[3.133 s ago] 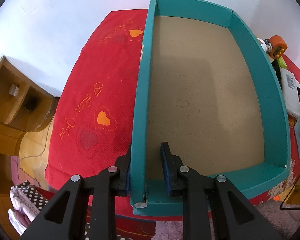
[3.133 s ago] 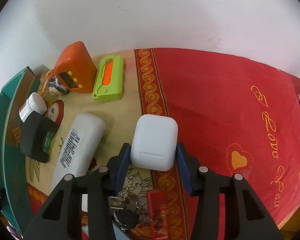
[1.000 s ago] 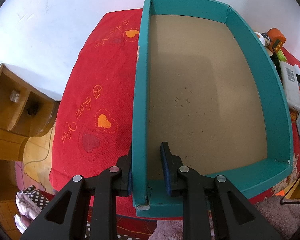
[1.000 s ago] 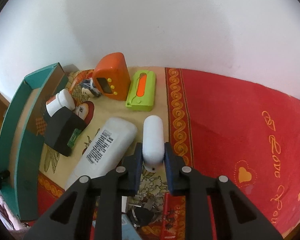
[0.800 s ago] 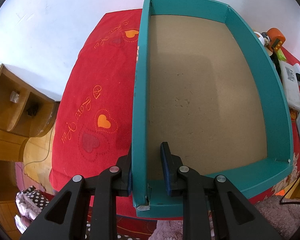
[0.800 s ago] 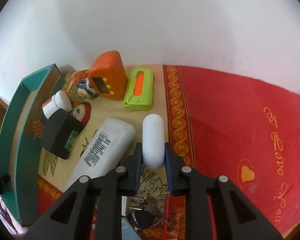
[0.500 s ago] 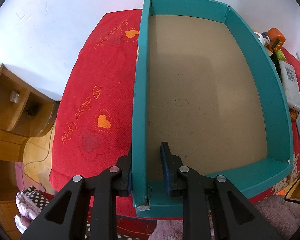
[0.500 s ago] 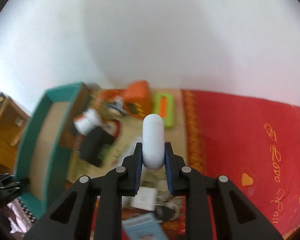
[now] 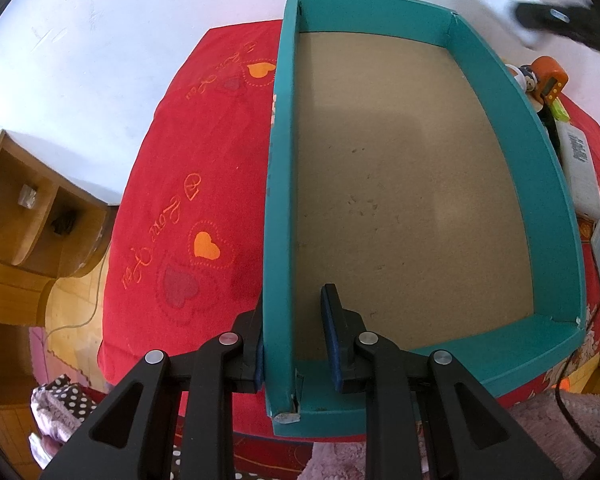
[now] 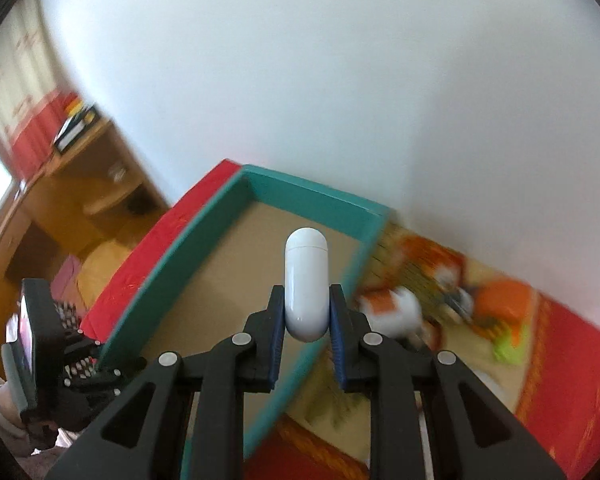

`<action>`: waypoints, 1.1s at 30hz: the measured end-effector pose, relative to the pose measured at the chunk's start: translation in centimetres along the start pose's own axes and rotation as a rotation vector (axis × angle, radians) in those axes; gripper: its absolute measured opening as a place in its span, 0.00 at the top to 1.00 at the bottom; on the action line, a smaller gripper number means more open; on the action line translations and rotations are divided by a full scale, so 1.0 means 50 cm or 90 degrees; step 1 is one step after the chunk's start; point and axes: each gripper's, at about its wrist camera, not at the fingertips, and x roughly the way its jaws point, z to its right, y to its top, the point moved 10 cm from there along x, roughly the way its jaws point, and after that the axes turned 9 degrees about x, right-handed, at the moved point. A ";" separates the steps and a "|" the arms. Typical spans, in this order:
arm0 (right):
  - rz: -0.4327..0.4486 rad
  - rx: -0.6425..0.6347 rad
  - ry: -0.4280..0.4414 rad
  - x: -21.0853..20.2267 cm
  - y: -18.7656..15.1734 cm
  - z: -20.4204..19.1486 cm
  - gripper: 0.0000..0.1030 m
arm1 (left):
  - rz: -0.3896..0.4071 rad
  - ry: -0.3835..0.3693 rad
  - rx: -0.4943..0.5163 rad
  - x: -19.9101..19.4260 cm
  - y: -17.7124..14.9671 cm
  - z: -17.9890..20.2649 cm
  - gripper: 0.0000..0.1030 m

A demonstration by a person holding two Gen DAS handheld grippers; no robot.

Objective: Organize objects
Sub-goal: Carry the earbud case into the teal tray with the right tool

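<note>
A teal box (image 9: 548, 168) with a bare brown floor lies on a red bedcover (image 9: 188, 184). My left gripper (image 9: 296, 344) is shut on the box's left wall near its front corner. My right gripper (image 10: 306, 332) is shut on a white earbud case (image 10: 306, 276) and holds it in the air over the box (image 10: 204, 236). That case and gripper show blurred at the top right of the left wrist view (image 9: 512, 4).
To the right of the box lie an orange clock (image 9: 548, 76), a white bottle (image 9: 580, 168), a green item (image 10: 512, 344) and a small white jar (image 10: 396, 312). A wooden shelf unit (image 9: 24, 216) stands left of the bed. A white wall is behind.
My right gripper has lifted the earbud case off the bed and swung it left, over the teal box. My left gripper has kept its hold on the box wall.
</note>
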 end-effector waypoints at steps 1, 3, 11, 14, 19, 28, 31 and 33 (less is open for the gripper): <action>-0.008 -0.009 0.002 0.006 0.000 -0.017 0.81 | 0.000 0.000 0.001 -0.001 0.000 0.002 0.77; -0.024 -0.032 -0.008 0.042 0.012 -0.038 0.81 | 0.001 0.000 0.000 -0.003 -0.001 0.003 0.77; -0.088 -0.156 -0.093 0.188 0.026 -0.075 0.81 | 0.007 -0.003 -0.006 -0.005 0.007 0.003 0.77; -0.092 -0.187 -0.122 0.218 0.035 -0.080 0.81 | 0.008 -0.005 -0.004 -0.003 0.007 -0.001 0.77; -0.105 -0.201 -0.119 0.260 0.042 -0.111 0.81 | 0.009 -0.007 -0.004 0.002 0.003 -0.006 0.77; -0.104 -0.159 -0.048 0.265 0.045 -0.137 0.71 | 0.011 -0.009 -0.003 0.004 0.005 -0.001 0.77; -0.103 -0.136 -0.026 0.257 0.051 -0.134 0.69 | 0.011 -0.009 -0.004 0.004 0.005 0.000 0.77; -0.101 -0.126 -0.019 0.253 0.053 -0.130 0.68 | 0.011 -0.010 -0.004 0.005 0.006 0.001 0.77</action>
